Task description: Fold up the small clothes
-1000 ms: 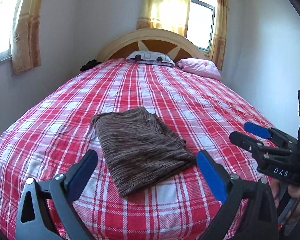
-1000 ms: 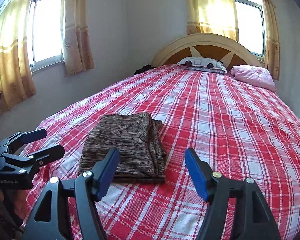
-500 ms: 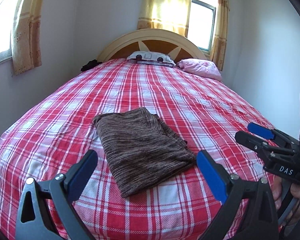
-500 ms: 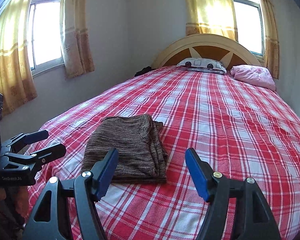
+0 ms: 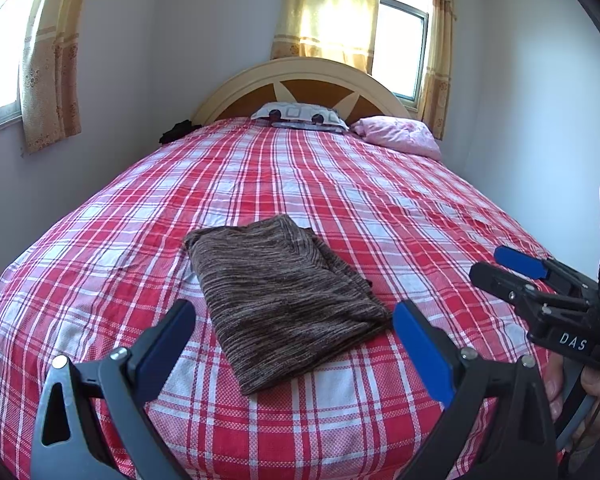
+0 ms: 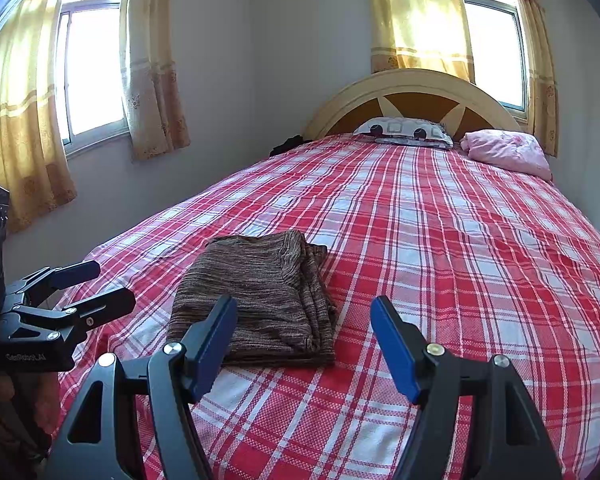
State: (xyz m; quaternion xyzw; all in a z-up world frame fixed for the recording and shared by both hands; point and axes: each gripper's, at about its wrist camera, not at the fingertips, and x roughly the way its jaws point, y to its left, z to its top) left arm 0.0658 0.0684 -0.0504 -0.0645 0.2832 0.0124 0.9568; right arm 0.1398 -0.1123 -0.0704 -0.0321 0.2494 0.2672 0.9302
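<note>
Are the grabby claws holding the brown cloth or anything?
No, nothing is held. Both the left gripper and the right gripper are open and empty above the bed. The folded brown cloth lies untouched.

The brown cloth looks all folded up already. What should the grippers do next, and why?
Probably nothing more to the cloth: it lies as a neat folded stack on the bed. Both the left gripper and right gripper hang open above the bed with nothing between their fingers. The likely next small move is to draw them back, or fetch another garment.
</note>
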